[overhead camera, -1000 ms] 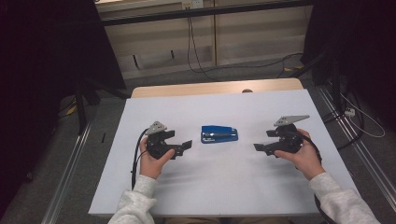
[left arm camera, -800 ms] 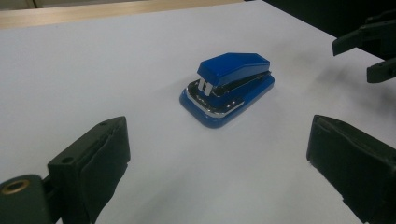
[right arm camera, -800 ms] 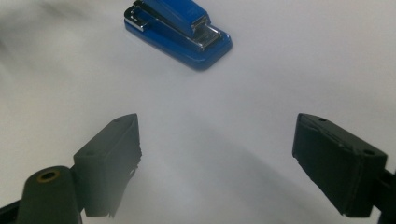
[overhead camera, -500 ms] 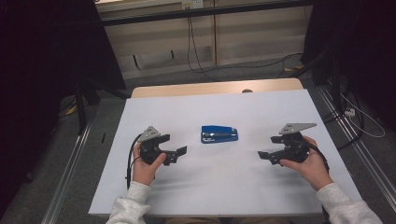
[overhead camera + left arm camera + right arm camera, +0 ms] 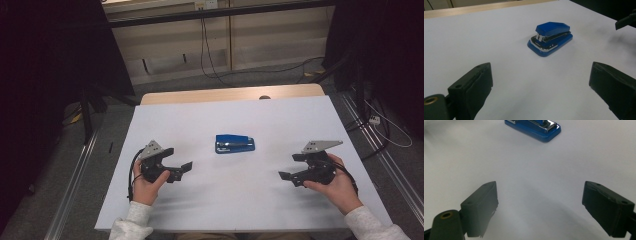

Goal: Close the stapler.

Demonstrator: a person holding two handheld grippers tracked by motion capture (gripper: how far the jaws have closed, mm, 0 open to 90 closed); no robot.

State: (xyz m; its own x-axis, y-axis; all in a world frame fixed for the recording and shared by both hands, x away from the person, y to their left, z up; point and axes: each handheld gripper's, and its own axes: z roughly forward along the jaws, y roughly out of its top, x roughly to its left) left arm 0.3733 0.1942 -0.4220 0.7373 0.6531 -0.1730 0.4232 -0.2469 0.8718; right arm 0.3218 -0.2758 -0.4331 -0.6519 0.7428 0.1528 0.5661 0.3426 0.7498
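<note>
High view, both tongs drawn back nearer the person, left tongs point(image 5: 184, 169) and right tongs point(image 5: 286, 176) wide, stapler point(image 5: 235, 143) unmoved.

Each hand-held gripper is black: the left hand-held gripper point(image 5: 186, 167) and right hand-held gripper point(image 5: 284, 176) carry a grey three-cornered plate on top. A black cable point(image 5: 132, 170) loops from the left one. Blocky, matte jaws show screw holes. Both sleeves point(image 5: 131, 224) are pale knit.

1. A blue stapler point(image 5: 235, 143) with a chrome-trimmed base lies closed and flat, long side running left to right.
2. It rests near the middle of the white table point(image 5: 240, 200), alone, touching nothing.
</note>
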